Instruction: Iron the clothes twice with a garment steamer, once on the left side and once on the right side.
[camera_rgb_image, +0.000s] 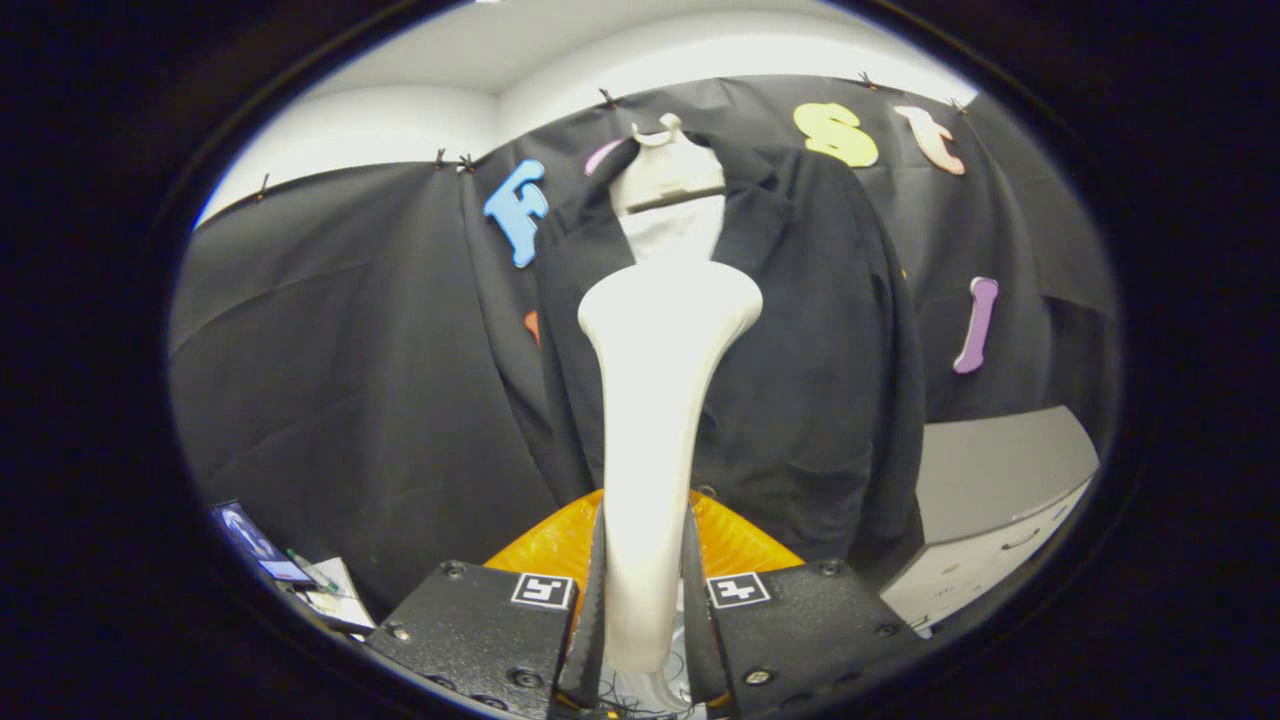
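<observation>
Gripper (645, 590) fingers pinch the white garment steamer (660, 400) by its handle, long axis upright, flared head pointing up at the black jacket (810, 350) hanging just beyond.

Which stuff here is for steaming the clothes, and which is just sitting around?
For the job:
white garment steamer, gripped between the gripper fingers
dark jacket on its hanger

Just around:
grey cabinet
phone
papers
</observation>
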